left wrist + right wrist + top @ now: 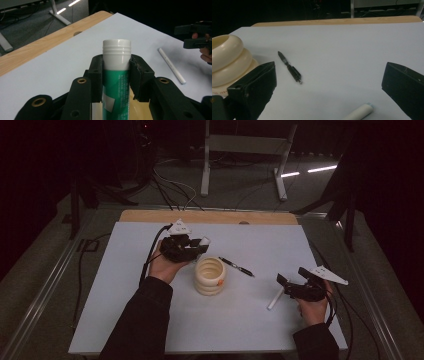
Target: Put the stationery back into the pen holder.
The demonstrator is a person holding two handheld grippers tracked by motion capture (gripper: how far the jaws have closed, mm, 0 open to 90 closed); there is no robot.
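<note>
My left gripper (197, 247) is shut on a tube with a green label and a white cap (117, 72). It hangs just left of and above a cream ringed holder (210, 275). The white cap (204, 241) pokes out toward the right. Under the jaws in the left gripper view I catch the holder's cream rim (137, 110). My right gripper (290, 275) stands open near the table's right front with nothing between its fingers, its jaws wide apart in the right gripper view (329, 92). A white stick (275, 299) lies just in front of it.
A black pen (236, 266) lies on the white sheet (270, 240) between the holder and the right gripper, also seen as the pen (290, 67) beside the holder (227, 58). A wooden table edge (210, 216) runs along the back. Table legs and cables stand beyond.
</note>
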